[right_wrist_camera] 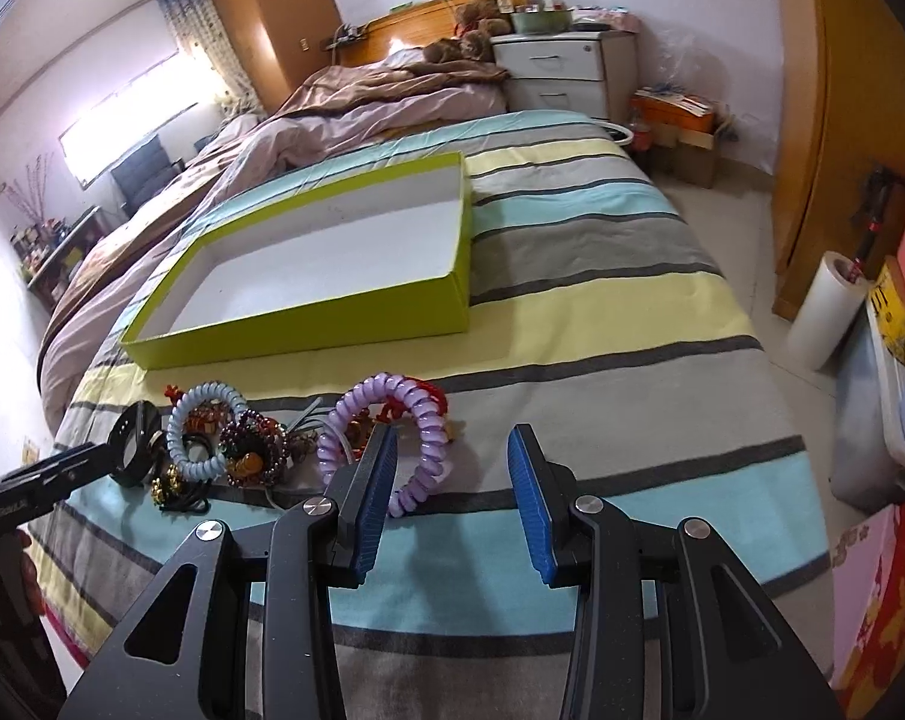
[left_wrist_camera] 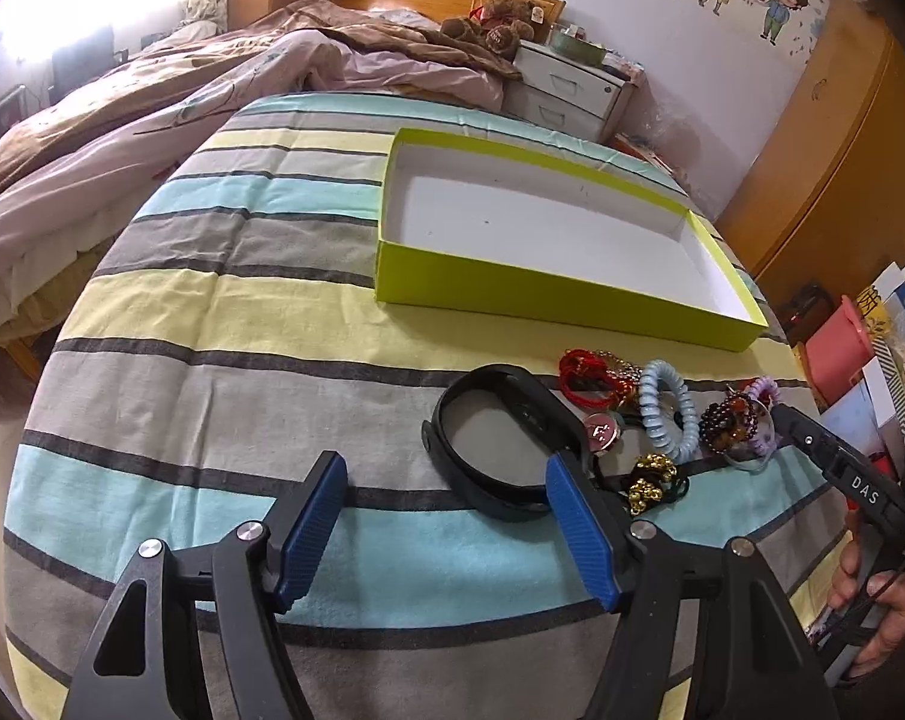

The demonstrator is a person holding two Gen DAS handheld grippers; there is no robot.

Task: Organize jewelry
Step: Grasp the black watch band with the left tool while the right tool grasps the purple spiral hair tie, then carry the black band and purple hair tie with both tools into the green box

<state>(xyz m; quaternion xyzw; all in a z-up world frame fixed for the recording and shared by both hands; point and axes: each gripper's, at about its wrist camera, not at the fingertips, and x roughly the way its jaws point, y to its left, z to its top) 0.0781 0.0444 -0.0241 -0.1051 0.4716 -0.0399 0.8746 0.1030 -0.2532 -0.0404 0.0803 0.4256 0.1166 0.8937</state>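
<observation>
A: Entry, left to right. Left gripper: jaws spread wide, nothing between the pads. It hangs over the striped bedspread, its right finger overlapping the near edge of the black wristband in the left wrist view; contact cannot be confirmed.

B: And the pile?

A: Right of the wristband: a small pink-faced watch, gold beads on a black tie, a red cord bundle, a pale blue coil hair tie, a dark bead bracelet. All lie loose on the bedspread, just in front of the green box, which is open and empty.

B: Right side?

A: Right gripper: jaws parted, pads clasping nothing. The purple coil hair tie lies at its left finger, partly hidden behind it.

B: Step in hand?

A: Judged as the approach to a first pick; nothing is in the box yet. Next move: each gripper must straddle one item, the left on the wristband's rim, the right around the purple coil, then close and carry over the box wall.

B: Risk?

A: Tangled cords could drag neighbours along.
</observation>
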